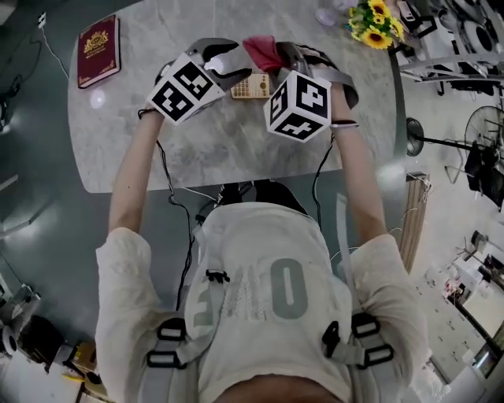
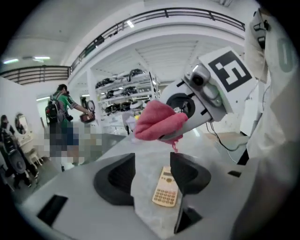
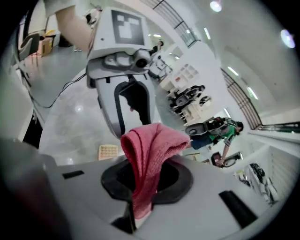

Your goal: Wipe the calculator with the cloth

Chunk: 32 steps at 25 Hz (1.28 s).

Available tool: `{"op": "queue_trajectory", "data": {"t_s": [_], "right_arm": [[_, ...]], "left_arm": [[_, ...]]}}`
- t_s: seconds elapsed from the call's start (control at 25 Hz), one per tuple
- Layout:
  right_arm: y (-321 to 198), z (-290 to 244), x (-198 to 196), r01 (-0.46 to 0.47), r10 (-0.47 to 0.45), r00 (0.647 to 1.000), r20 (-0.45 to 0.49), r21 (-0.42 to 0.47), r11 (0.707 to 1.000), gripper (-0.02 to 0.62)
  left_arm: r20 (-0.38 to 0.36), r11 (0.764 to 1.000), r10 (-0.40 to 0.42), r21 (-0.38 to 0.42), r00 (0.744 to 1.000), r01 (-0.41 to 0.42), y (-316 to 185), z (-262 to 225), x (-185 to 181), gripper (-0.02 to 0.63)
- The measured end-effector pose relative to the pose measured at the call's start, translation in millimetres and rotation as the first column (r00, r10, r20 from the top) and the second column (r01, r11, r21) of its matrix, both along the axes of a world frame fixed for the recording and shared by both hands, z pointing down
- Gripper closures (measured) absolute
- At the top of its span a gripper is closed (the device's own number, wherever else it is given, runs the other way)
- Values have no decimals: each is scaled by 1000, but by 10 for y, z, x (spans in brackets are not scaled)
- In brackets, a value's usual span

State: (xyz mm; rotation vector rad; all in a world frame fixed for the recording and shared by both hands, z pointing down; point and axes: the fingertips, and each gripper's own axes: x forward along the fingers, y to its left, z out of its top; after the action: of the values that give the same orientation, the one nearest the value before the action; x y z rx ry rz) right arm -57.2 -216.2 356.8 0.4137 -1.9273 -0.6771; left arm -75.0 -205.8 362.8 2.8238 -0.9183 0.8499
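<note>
A beige calculator [image 1: 250,85] lies flat on the marble table [image 1: 213,146], between my two grippers in the head view. My left gripper [image 2: 152,176] hangs above it with its jaws apart; the calculator [image 2: 166,187] shows on the table in the gap, and no pad touches it. My right gripper [image 3: 147,176] is shut on a pink cloth [image 3: 147,154], which bunches up out of the jaws. That cloth [image 2: 157,121] hangs in the air just beyond the calculator, held by the right gripper [image 1: 276,57]. A corner of the calculator [image 3: 108,151] peeks out left of the cloth.
A red book [image 1: 99,49] lies at the table's far left. Yellow flowers [image 1: 376,24] stand at its far right corner. Cables trail off the table's near edge. A fan [image 1: 480,149] stands on the floor to the right. A person [image 2: 58,112] stands far off.
</note>
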Motion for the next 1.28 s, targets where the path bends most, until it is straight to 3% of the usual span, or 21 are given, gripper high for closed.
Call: {"op": "queue_trajectory", "data": {"t_s": [0.08, 0.2, 0.36, 0.56, 0.64, 0.8, 0.88, 0.96, 1.04, 1.28], "right_arm": [[-37, -388, 65, -62, 55, 991, 124, 52, 997, 543], [-52, -968, 183, -135, 87, 952, 294, 148, 980, 543], [57, -1555, 361, -230, 96, 865, 493, 219, 948, 541], [305, -1787, 539, -278, 130, 776, 617, 149, 949, 540], [411, -1827, 603, -279, 149, 712, 687, 82, 957, 540], [561, -1782, 789, -294, 247, 535, 808, -96, 951, 540], [629, -1714, 880, -294, 300, 451, 841, -177, 939, 540], [697, -1626, 945, -290, 335, 394, 856, -231, 929, 540], [743, -1540, 990, -292, 348, 380, 857, -246, 924, 541], [782, -1540, 991, -283, 329, 389, 861, -228, 932, 543]], "left_arm": [[-109, 996, -54, 58, 993, 61, 35, -445, 28, 387], [-266, 975, -115, 153, 957, 160, 169, -1143, 57, 444], [-333, 900, -204, 305, 921, 310, 388, -1770, 54, 513], [-434, 819, -243, 388, 867, 424, 741, -2296, 164, 547], [-476, 768, -292, 400, 830, 499, 852, -2409, 137, 564], [-569, 676, -369, 378, 735, 632, 954, -2422, 30, 575], [-574, 629, -426, 367, 699, 685, 955, -2349, -35, 580], [-573, 592, -470, 359, 671, 721, 973, -2274, -94, 583], [-572, 572, -496, 350, 653, 742, 980, -2199, -129, 583], [-587, 526, -536, 331, 607, 783, 922, -2142, -266, 583]]}}
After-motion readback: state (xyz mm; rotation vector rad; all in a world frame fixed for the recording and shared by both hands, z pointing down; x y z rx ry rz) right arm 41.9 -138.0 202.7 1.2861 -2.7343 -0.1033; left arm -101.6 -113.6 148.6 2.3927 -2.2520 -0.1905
